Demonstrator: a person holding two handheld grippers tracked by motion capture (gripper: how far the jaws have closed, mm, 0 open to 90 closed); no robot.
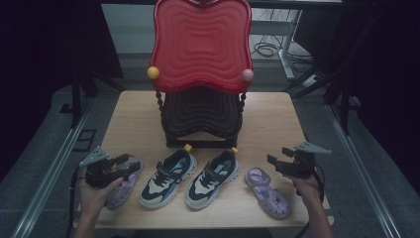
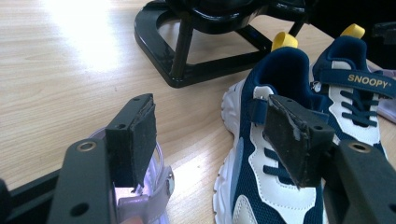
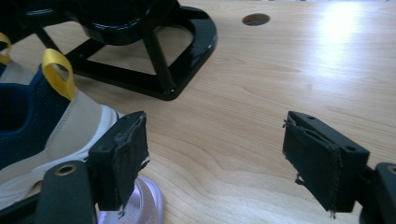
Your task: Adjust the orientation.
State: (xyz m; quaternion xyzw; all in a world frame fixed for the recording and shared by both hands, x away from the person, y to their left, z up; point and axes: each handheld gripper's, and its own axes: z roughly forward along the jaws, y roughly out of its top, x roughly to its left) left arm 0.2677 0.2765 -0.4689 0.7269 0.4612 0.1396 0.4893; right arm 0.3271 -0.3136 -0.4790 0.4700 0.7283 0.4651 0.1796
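Two navy and white sneakers (image 1: 168, 177) (image 1: 213, 178) lie side by side at the front of the wooden table (image 1: 267, 119). A purple sandal (image 1: 124, 183) lies at their left and a second purple sandal (image 1: 267, 191) at their right. My left gripper (image 1: 132, 164) hovers open just over the left sandal (image 2: 149, 196), nothing between its pads, with the left sneaker (image 2: 271, 154) beside it. Above the heel end of the right sandal (image 3: 140, 205) my right gripper (image 1: 272, 162) stands open and empty.
A black shoe rack (image 1: 200, 116) with a red wavy top (image 1: 200, 42) stands at the middle of the table behind the shoes. Its black base (image 2: 187, 56) (image 3: 154, 51) lies just beyond both grippers. Bare wood stretches either side of the rack.
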